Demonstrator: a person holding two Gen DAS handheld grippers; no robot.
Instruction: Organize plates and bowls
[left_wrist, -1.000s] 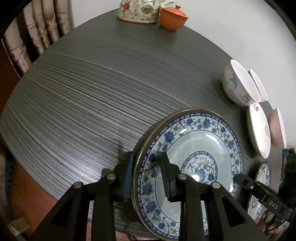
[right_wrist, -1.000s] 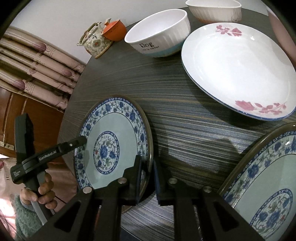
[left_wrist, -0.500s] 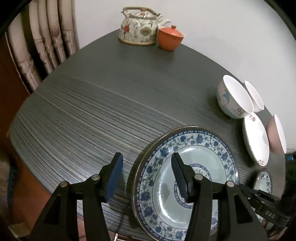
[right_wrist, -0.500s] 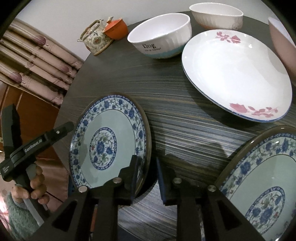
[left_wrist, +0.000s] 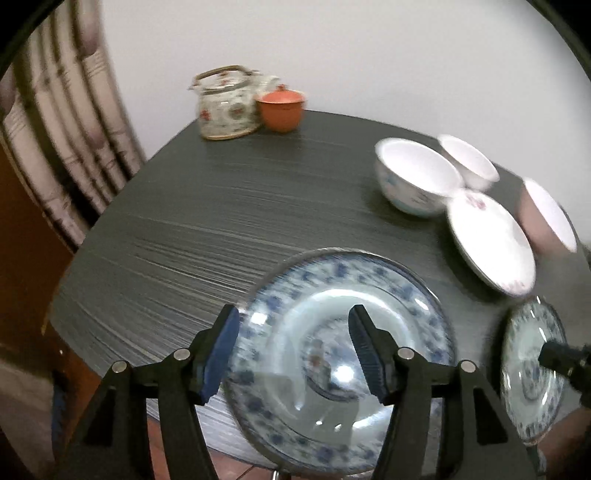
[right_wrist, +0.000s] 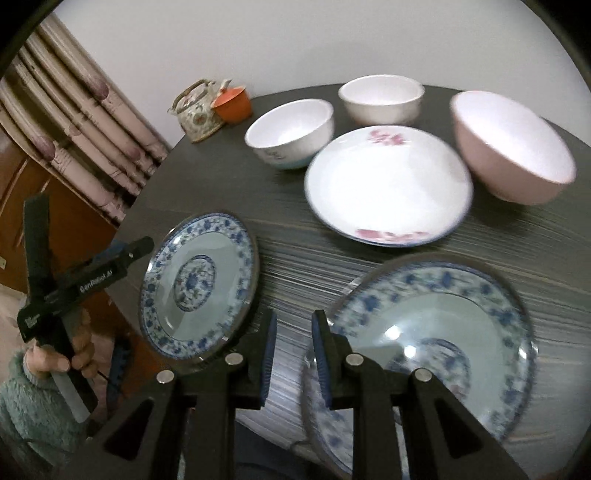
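A blue-and-white plate (left_wrist: 332, 325) lies flat at the table's near edge. My left gripper (left_wrist: 291, 347) is open above its near rim, holding nothing. The same plate shows at left in the right wrist view (right_wrist: 199, 291). My right gripper (right_wrist: 291, 350) is open over the table between that plate and a second blue-and-white plate (right_wrist: 436, 325), which also shows in the left wrist view (left_wrist: 532, 373). Farther back are a white plate with pink flowers (right_wrist: 388, 188), a white-and-blue bowl (right_wrist: 291, 133), a white bowl (right_wrist: 380, 98) and a pink bowl (right_wrist: 513, 147).
A floral teapot (left_wrist: 225, 103) and an orange lidded cup (left_wrist: 280, 110) stand at the far edge of the dark round table (left_wrist: 221, 221). Curtains (left_wrist: 66, 122) hang at left. The hand holding the left gripper (right_wrist: 74, 284) is at lower left.
My left gripper has let go of the first plate's rim and opened, then drawn back and up. My right gripper has opened a little and pulled back from that plate.
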